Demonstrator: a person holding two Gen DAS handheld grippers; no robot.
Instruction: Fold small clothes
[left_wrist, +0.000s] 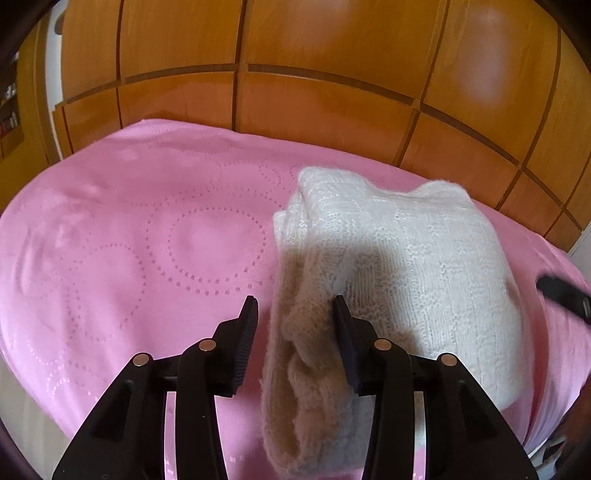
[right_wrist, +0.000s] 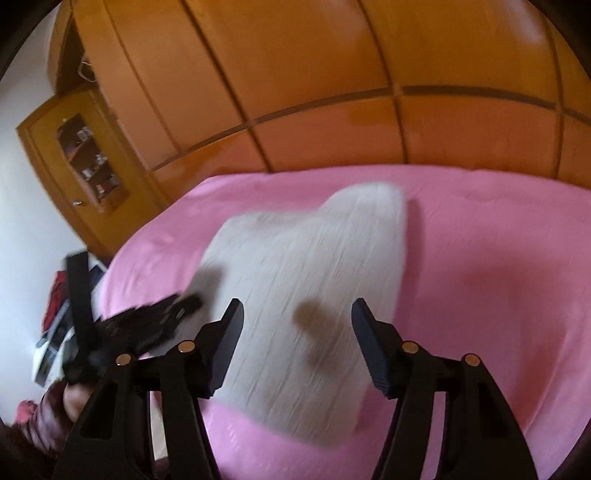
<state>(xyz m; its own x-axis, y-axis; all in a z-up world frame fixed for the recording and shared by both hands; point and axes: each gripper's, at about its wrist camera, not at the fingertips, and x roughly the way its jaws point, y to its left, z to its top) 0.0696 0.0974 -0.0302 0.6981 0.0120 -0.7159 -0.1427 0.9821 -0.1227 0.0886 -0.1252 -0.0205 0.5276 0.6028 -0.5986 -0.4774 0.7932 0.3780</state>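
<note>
A white knitted garment (left_wrist: 406, 251) lies folded into a thick bundle on the pink bedspread (left_wrist: 129, 240). My left gripper (left_wrist: 294, 306) points down at the bundle's left folded edge. That edge lies between its jaws, with the right pad against the knit and the left pad a little apart from it. In the right wrist view the garment (right_wrist: 306, 266) is blurred. My right gripper (right_wrist: 297, 306) hovers over its near part, open with nothing gripped. The left gripper (right_wrist: 177, 308) shows there at the garment's left side. A black part of the right gripper (left_wrist: 565, 295) shows at the garment's right.
Wooden wardrobe panels (left_wrist: 332, 74) stand close behind the bed. A glass-fronted cabinet (right_wrist: 88, 162) is at the far left, with clutter on the floor (right_wrist: 55, 317) below it. A person's hand and sleeve (right_wrist: 51, 410) hold the left gripper. Bare pink bedspread (right_wrist: 498, 258) lies right of the garment.
</note>
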